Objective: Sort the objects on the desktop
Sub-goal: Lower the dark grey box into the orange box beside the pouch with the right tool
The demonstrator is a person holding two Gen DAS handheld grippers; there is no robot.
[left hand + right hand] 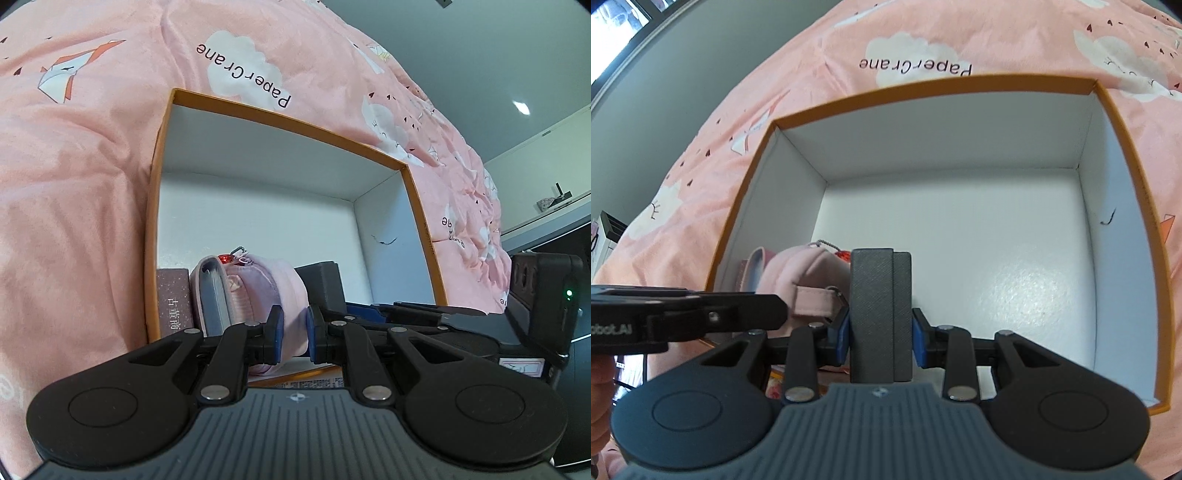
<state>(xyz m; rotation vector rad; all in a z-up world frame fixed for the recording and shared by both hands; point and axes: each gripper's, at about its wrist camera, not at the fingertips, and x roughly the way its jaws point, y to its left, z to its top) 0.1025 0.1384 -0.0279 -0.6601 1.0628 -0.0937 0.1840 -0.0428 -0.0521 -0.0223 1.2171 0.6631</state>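
Above the orange-rimmed box (746,206) on a pink bedspread (74,184) — both tools point down into it. Right gripper (881,334) clamps an upright dark grey case (881,314) between its blue pads; left gripper (293,336) pinches a pink pouch (280,291) near the box's left wall — beside a small brown carton (173,299).

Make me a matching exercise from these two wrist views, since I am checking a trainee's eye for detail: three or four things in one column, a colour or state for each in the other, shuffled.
Things:
1. dark grey case
2. pink pouch
3. box
4. bedspread

Colours or states:
A. orange rim, white inside
B. pink, printed with clouds and paper cranes
C. clamped between the right gripper's blue pads
D. between the left gripper's pads, at the box's left side

Pairs: 1-C, 2-D, 3-A, 4-B
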